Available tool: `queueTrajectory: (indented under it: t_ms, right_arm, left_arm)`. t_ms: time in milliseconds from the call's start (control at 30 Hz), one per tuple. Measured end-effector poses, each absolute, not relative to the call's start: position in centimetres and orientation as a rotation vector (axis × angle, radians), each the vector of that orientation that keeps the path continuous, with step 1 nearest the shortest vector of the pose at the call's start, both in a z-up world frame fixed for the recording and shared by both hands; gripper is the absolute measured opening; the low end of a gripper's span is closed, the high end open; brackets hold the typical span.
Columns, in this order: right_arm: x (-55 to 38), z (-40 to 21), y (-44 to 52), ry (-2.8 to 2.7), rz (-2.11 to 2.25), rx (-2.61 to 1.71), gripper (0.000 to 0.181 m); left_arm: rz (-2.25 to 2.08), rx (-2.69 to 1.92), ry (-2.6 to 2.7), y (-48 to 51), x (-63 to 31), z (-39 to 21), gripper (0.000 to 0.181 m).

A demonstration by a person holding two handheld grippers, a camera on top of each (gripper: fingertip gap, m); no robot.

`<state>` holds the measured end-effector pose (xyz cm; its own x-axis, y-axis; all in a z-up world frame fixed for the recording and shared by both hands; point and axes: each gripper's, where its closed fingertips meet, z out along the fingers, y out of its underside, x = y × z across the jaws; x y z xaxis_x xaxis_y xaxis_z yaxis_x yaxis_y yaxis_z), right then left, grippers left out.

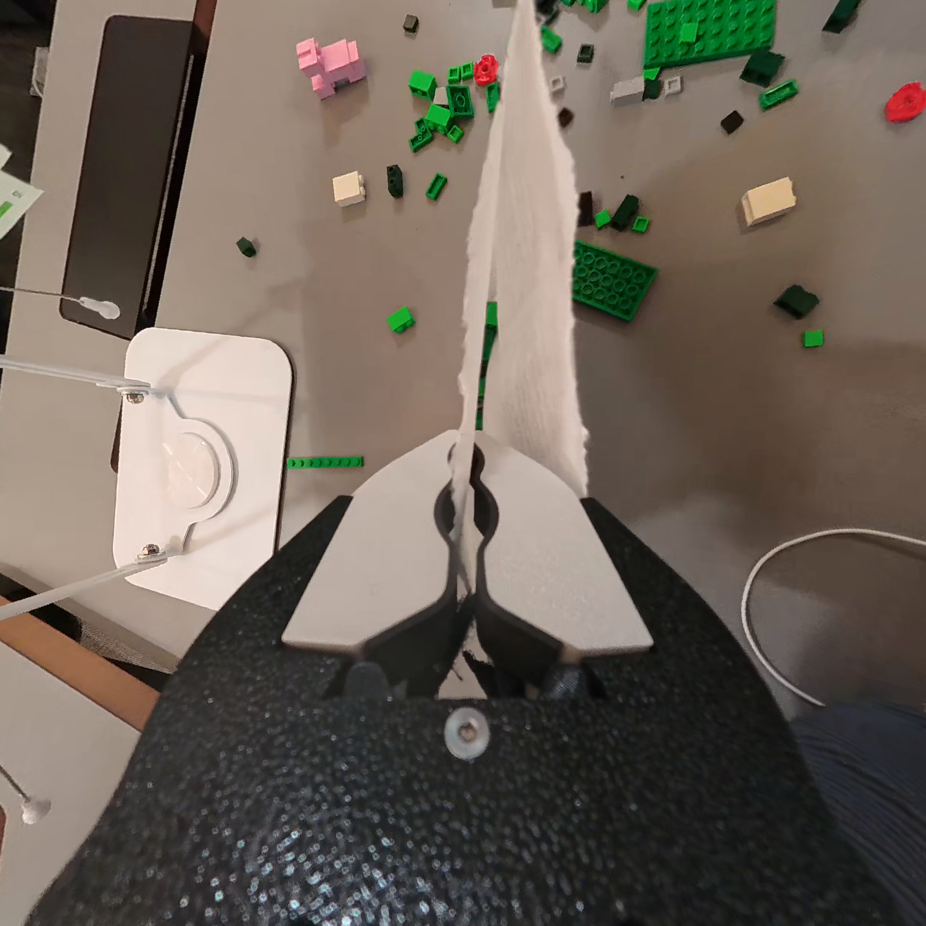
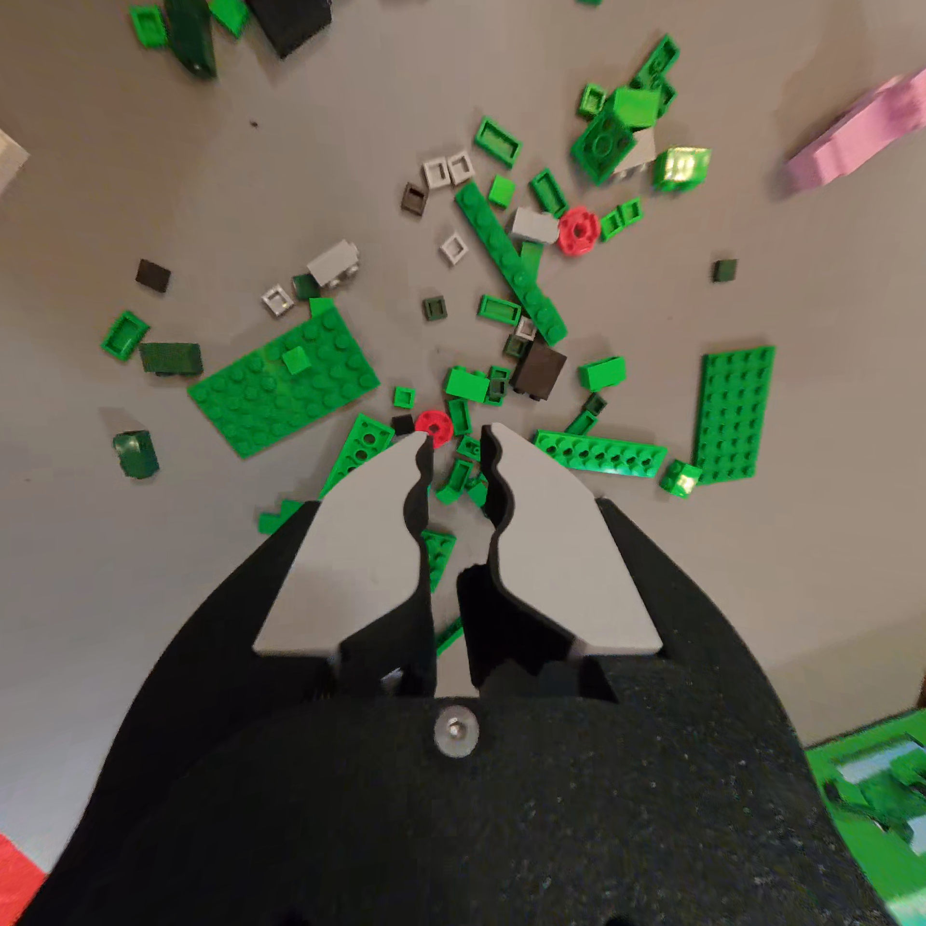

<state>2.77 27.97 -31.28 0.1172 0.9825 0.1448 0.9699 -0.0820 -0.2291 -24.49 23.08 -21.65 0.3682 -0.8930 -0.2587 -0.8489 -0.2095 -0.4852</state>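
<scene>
Pinched between the left gripper's (image 1: 468,451) closed jaws, a torn white paper sheet (image 1: 526,280) is rising above the grey table (image 1: 701,401), which is carrying scattered green bricks, a green studded plate (image 1: 612,279) and a pink brick pig (image 1: 330,64). Right gripper (image 2: 455,435) is hovering with jaws parted, holding nothing, its tips just beside a red round piece (image 2: 435,426).

Legible markings: none.
A white card (image 1: 15,203) at the left edge carries small print, too blurred and cropped to make out.
</scene>
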Motion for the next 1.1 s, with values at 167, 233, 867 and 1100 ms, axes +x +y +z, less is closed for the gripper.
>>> queueTrajectory:
  t_ms: [167,233,867,1100]
  right_arm:
    - [1.9,-32.9,28.3,-1.936,0.168,-2.242,0.02]
    - [2.0,-33.2,28.6,-1.948,0.152,-2.267,0.019]
    - [1.0,-30.2,27.9,-1.962,0.1,-2.189,0.008]
    - [-13.5,-16.6,22.6,-1.848,0.229,-1.411,0.007]
  left_arm:
    - [-0.098,-2.067,1.517,23.0,-24.1,-21.6,0.0]
    - [-0.098,-2.069,1.518,22.9,-24.1,-21.7,0.0]
    - [-0.103,-2.074,1.526,22.9,-24.1,-21.8,0.0]
    - [-0.096,-2.084,1.529,23.0,-23.8,-22.1,0.0]
